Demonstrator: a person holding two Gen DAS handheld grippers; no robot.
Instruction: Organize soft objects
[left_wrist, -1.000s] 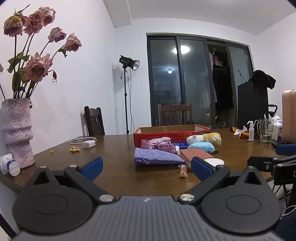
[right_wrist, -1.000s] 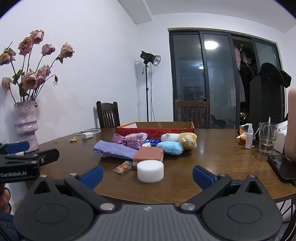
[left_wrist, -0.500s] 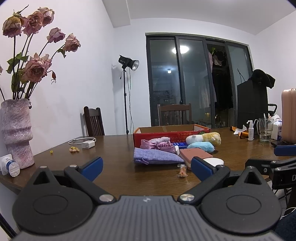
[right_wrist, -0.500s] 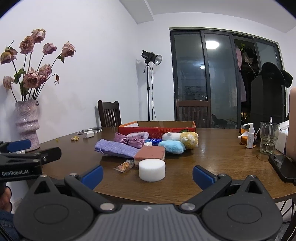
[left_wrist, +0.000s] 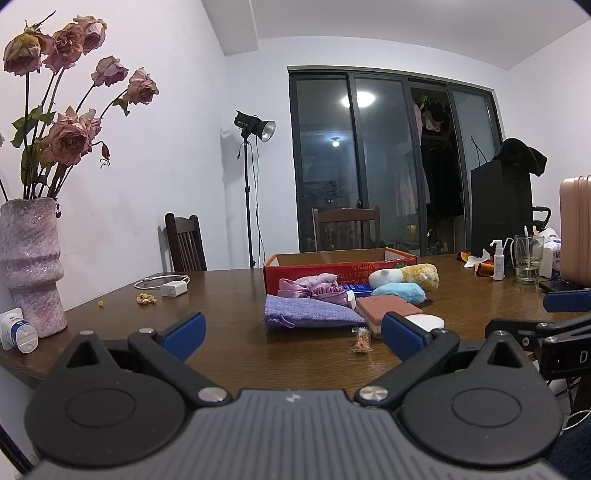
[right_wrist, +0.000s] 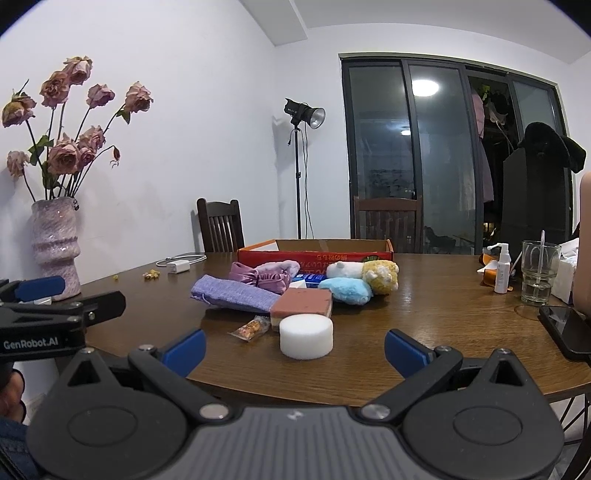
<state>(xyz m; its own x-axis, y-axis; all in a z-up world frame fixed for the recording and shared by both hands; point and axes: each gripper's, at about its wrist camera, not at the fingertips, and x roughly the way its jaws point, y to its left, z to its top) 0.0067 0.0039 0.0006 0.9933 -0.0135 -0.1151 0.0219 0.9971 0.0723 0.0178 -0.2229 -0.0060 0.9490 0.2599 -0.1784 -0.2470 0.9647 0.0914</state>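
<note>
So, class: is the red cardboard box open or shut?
Open. The red cardboard box has no lid across its top, and its brown inner walls show. Its contents are hidden from here.

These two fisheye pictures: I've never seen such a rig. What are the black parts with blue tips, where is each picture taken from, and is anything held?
No robot here: a person holds a two-finger gripper in each hand, with a camera on each looking along its blue-tipped fingers. One picture looks from the left gripper, the other from the right gripper; each also shows the other gripper at its edge. Both are open and hold nothing. On the table lie soft things: a white sponge, a brick-coloured sponge, a purple pouch, pink cloth and plush toys, in front of a red box.
</note>
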